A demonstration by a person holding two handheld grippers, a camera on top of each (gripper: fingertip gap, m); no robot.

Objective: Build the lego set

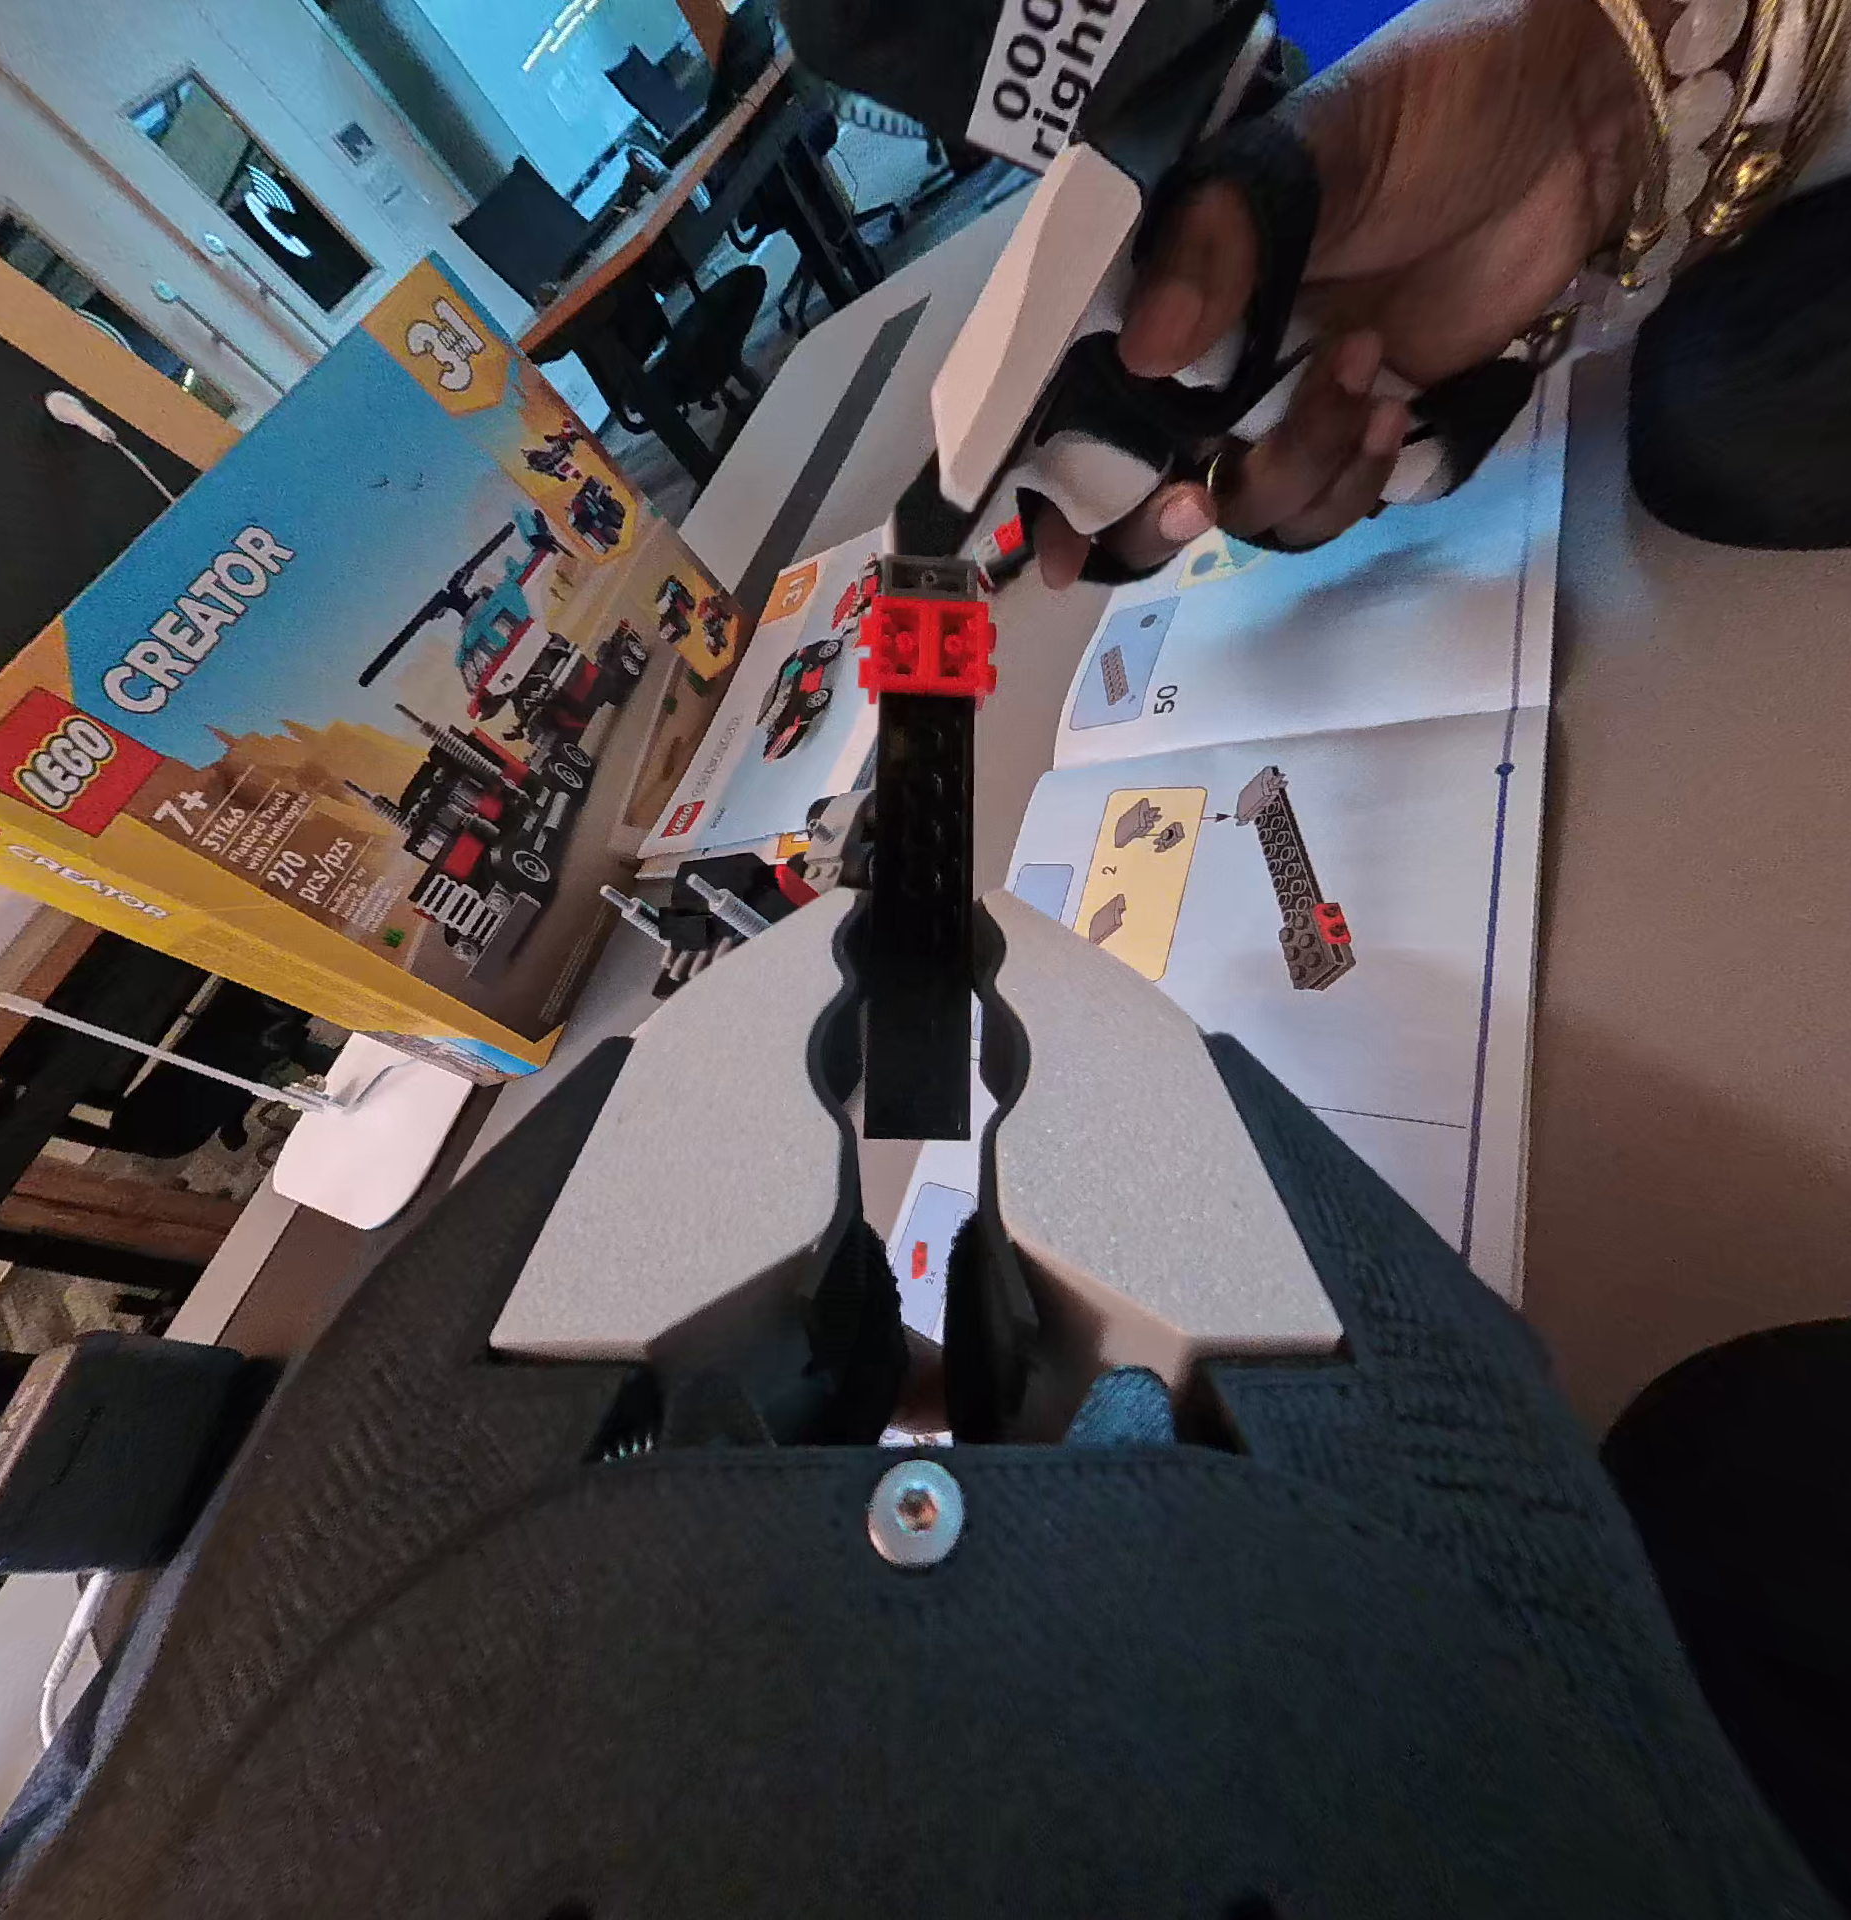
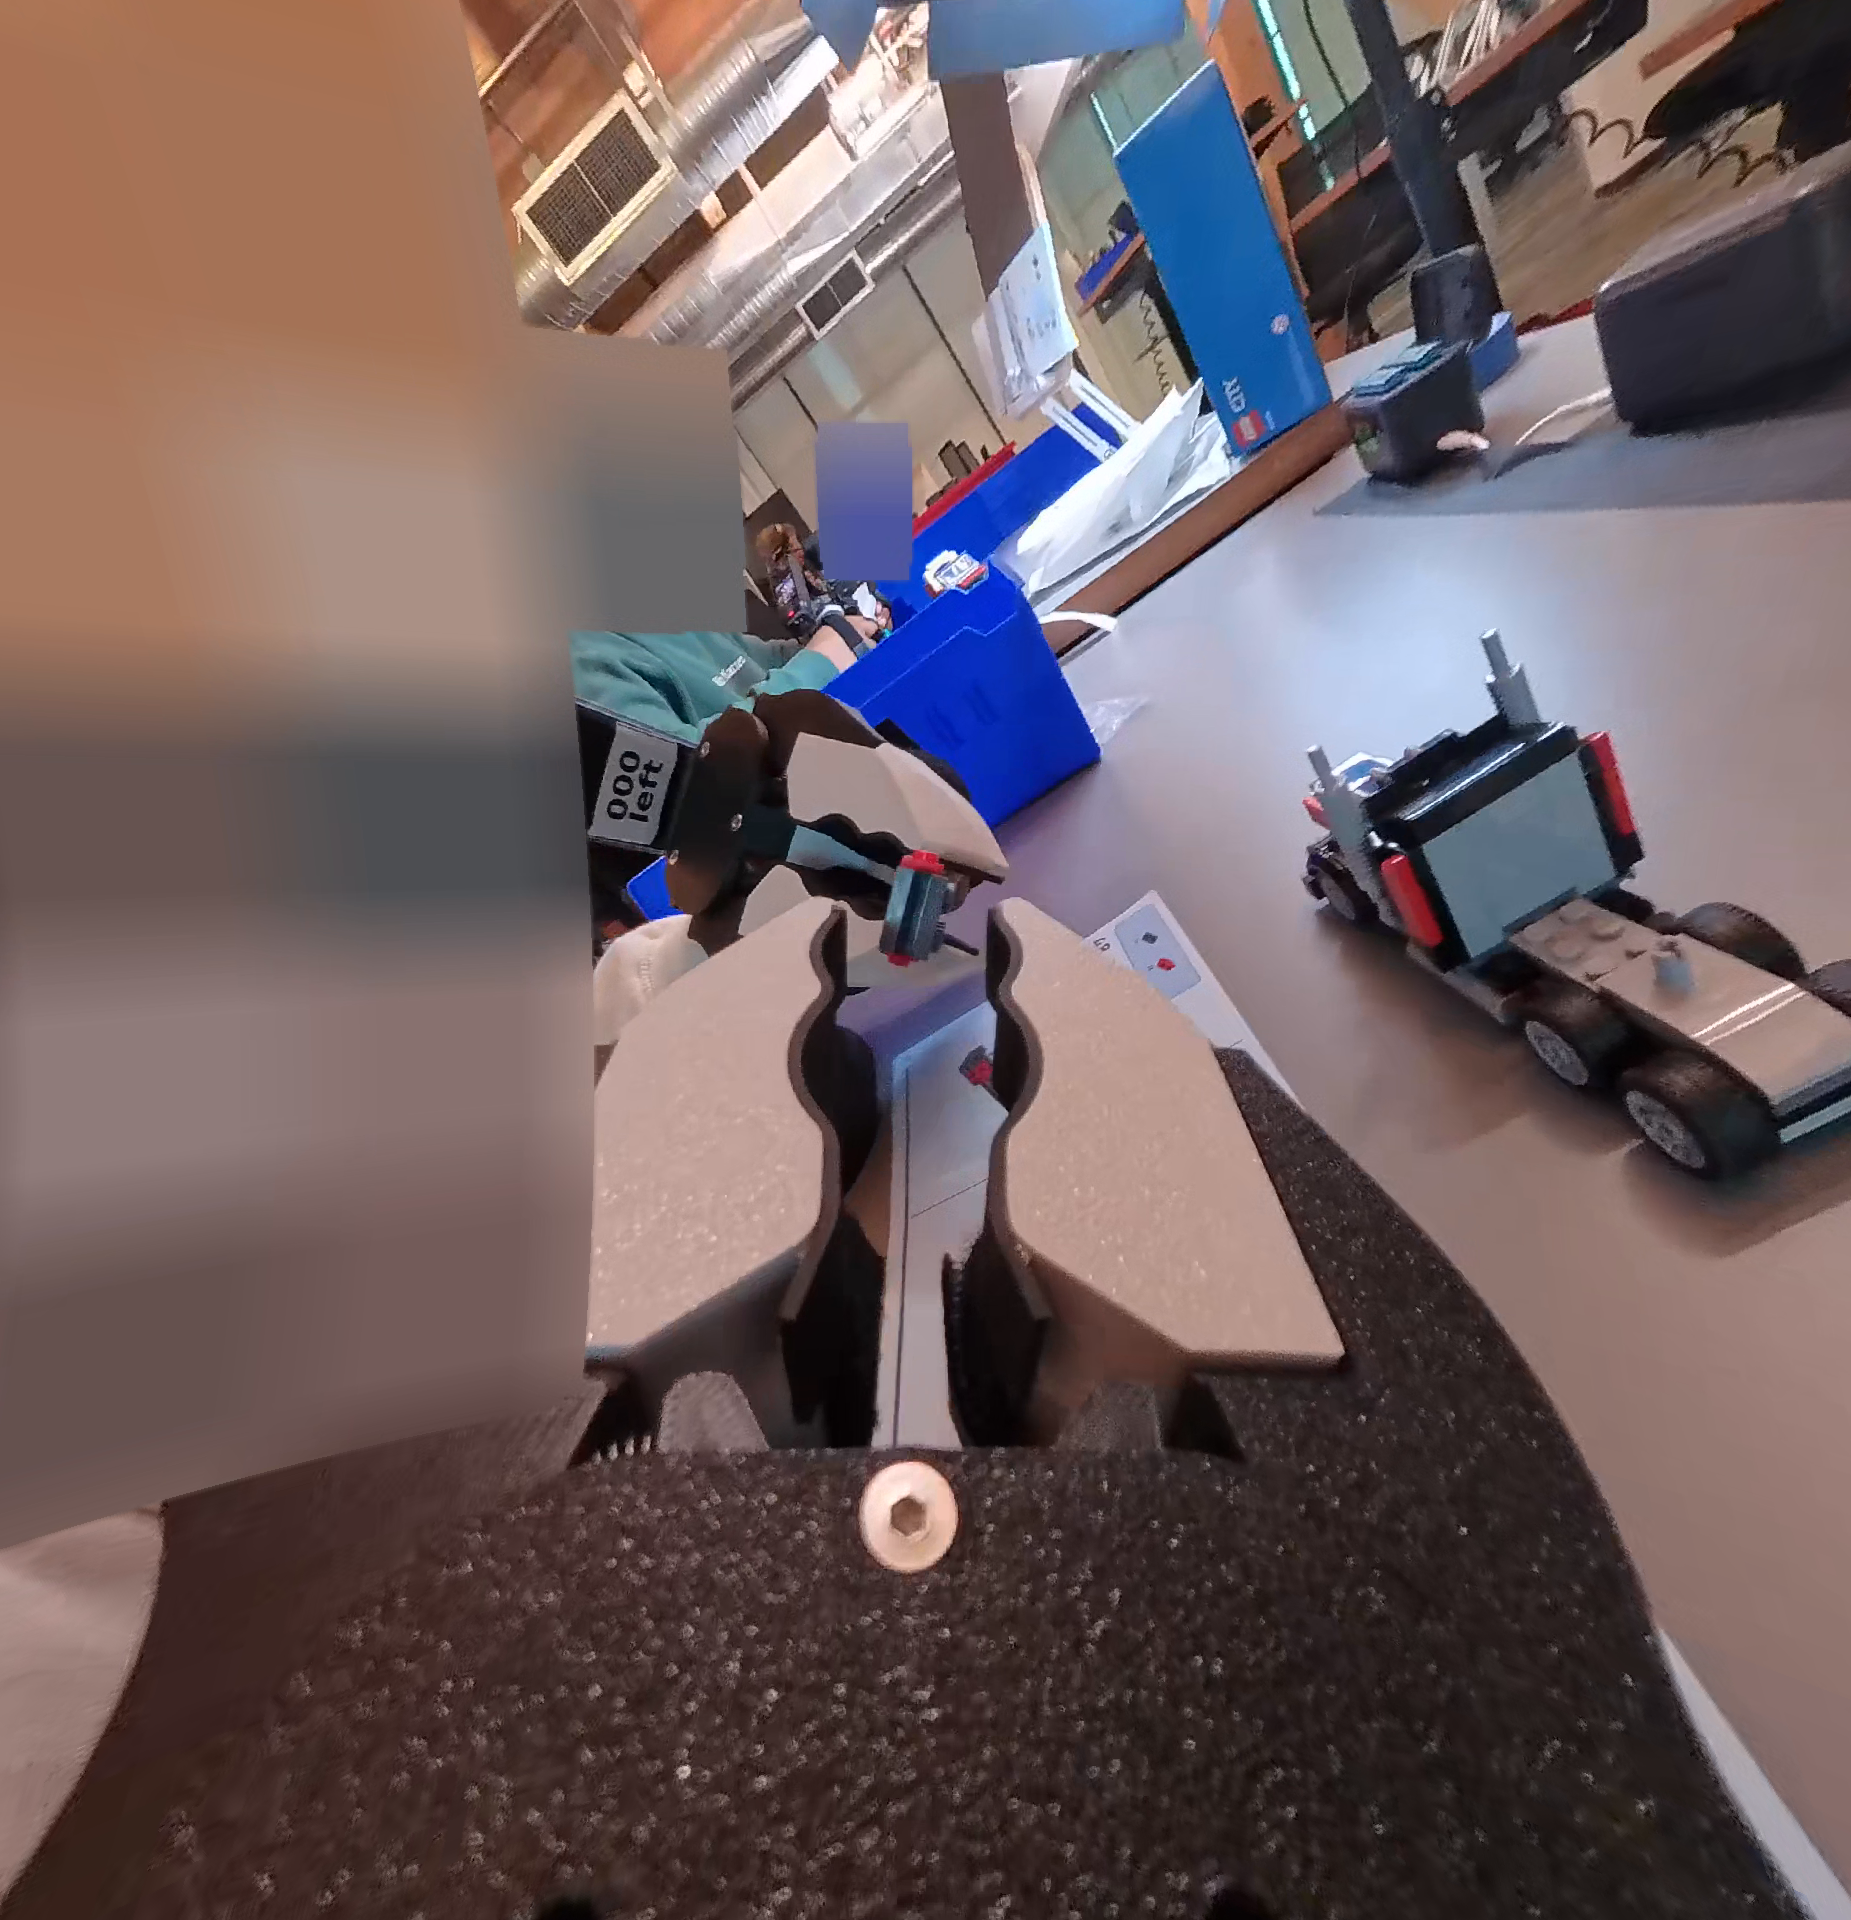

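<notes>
Left gripper was clamped on a long black plate, held off the table and pointing away from the camera; red bricks and a grey piece sat at its far end. Right gripper stood parted with nothing between its fingers, just beside that far end of the sub-assembly. Truck cab and chassis stood finished on the table, well apart from the grippers. Instruction booklet lay open under the work, showing a similar long plate with red parts. Box lay at left. Judgement: tractor done; trailer sub-assembly only begun, most of its pieces still to add.
</notes>
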